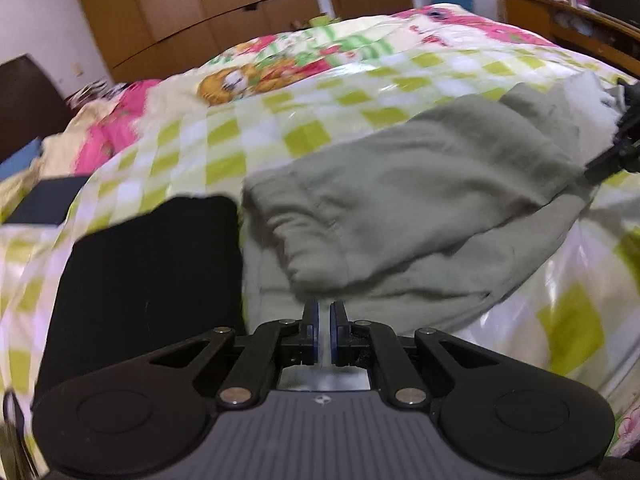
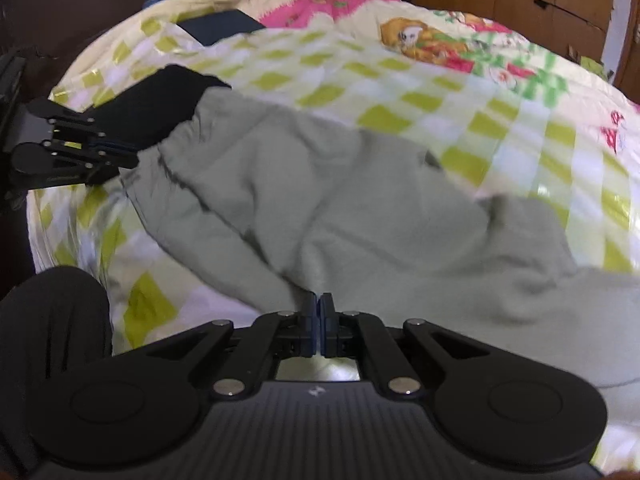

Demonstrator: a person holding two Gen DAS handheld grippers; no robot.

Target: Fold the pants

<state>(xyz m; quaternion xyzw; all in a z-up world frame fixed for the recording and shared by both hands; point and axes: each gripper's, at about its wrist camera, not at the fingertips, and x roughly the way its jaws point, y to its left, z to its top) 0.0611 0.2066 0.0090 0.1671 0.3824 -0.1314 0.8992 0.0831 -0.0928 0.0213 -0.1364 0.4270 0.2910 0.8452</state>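
No words or brand names can be read anywhere, only a small pale mark on each tool's body. In the left wrist view, a black cloth (image 1: 152,272) lies on the left, touching the grey-green pants (image 1: 420,208) in the middle. The left gripper (image 1: 324,314) is closed, its tips at the near edge of the pants; whether it pinches the cloth cannot be told. The right gripper (image 1: 612,152) pokes in at the far right end of the pants. In the right wrist view, it (image 2: 319,312) is shut tight at the pants' near edge. The pants lie bunched across a bed cover (image 1: 280,128) with green and white squares and cartoon pictures. Behind stand a brown wardrobe (image 1: 192,12) and a wooden desk (image 1: 560,16).
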